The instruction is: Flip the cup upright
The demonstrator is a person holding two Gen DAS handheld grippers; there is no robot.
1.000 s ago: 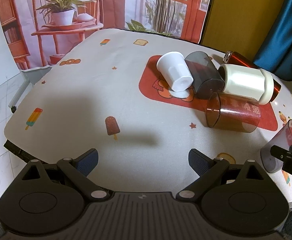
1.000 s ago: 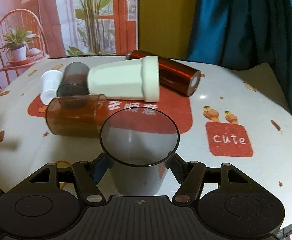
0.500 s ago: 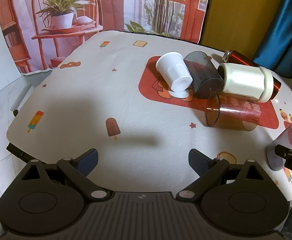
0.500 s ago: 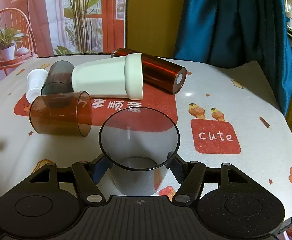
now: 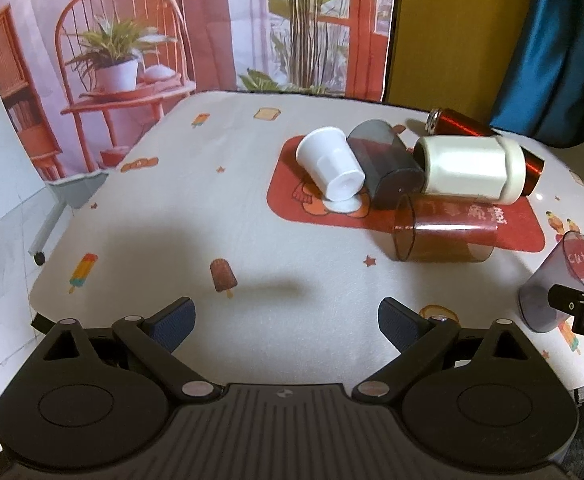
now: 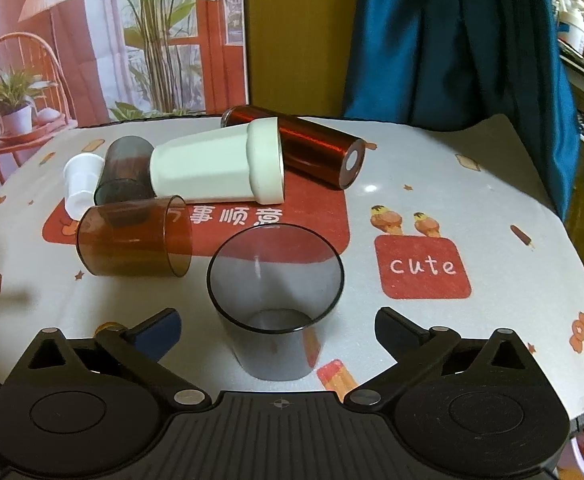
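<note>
A clear grey cup [image 6: 275, 300] stands upright on the table between the fingers of my right gripper [image 6: 278, 330], which is open with both pads apart from the cup. The cup also shows at the right edge of the left wrist view [image 5: 560, 280], with a right fingertip [image 5: 564, 298] beside it. My left gripper [image 5: 286, 320] is open and empty over bare tablecloth at the table's near edge.
Several cups lie on their sides on the red mat [image 6: 332, 224]: a brown clear cup [image 6: 132, 240], a cream cup [image 6: 216, 170], a dark grey cup [image 6: 126, 168], a small white cup [image 6: 81, 184] and a red metallic tumbler [image 6: 312, 148]. A blue curtain [image 6: 452, 40] hangs behind.
My right gripper has opened and let go of the grey cup, which now stands on the table. The left gripper has stayed open and drifted a little.
</note>
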